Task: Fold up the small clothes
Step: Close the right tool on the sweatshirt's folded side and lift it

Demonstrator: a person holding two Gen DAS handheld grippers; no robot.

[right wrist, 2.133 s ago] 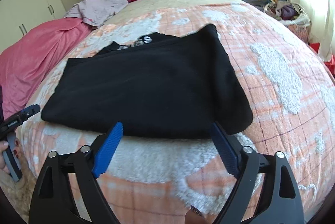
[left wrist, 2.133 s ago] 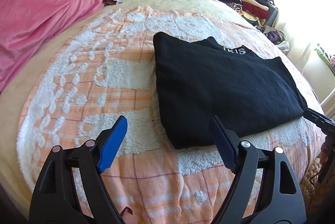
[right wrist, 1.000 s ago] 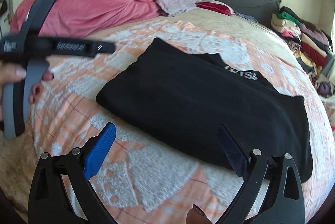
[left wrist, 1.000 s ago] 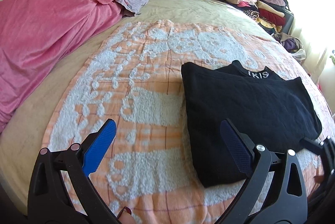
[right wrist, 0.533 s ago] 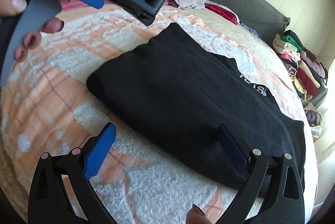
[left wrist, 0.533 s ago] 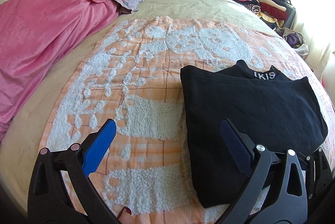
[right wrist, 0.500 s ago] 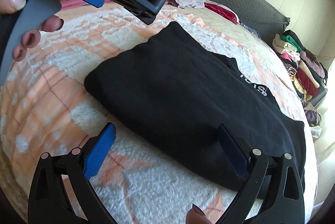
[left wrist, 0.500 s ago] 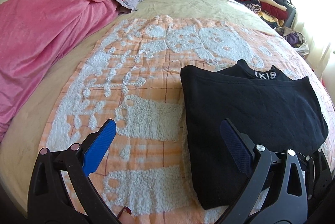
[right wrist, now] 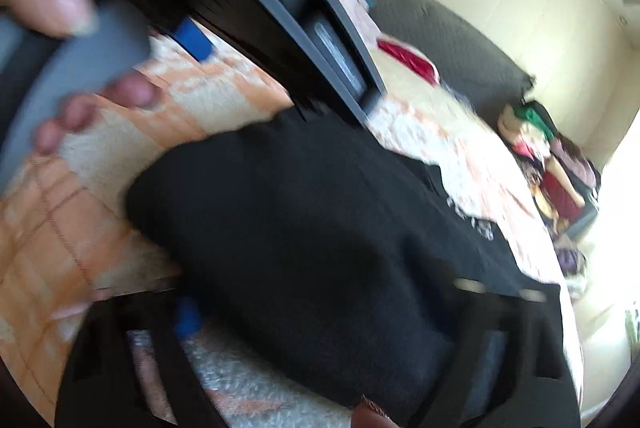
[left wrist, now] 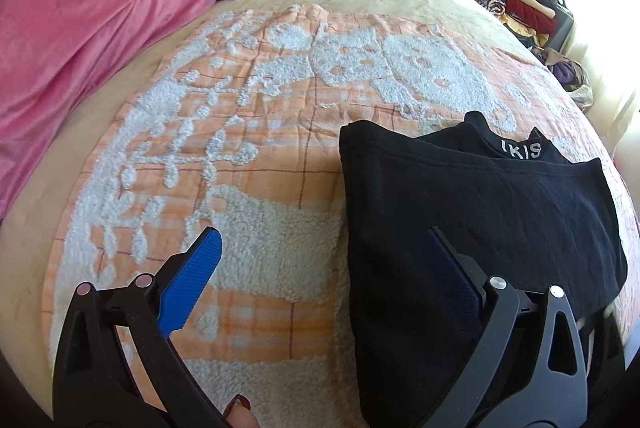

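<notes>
Black garment (left wrist: 476,211) lies part-folded on orange blanket (left wrist: 256,155), right of centre. Left claw (left wrist: 320,268) spread wide, empty, over its near-left edge. Right claw (right wrist: 340,324) blurred, apparently apart, above near hem. Step: approach for next fold. Next: lower, pinch edge.

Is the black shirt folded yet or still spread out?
Folded. The black shirt lies as a compact rectangle on the blanket, a doubled layer overlapping below the collar; neither gripper holds it.

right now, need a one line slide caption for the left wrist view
Open left gripper poised over the near left edge of a folded black shirt on an orange-and-white blanket, pink bedding alongside.
</notes>
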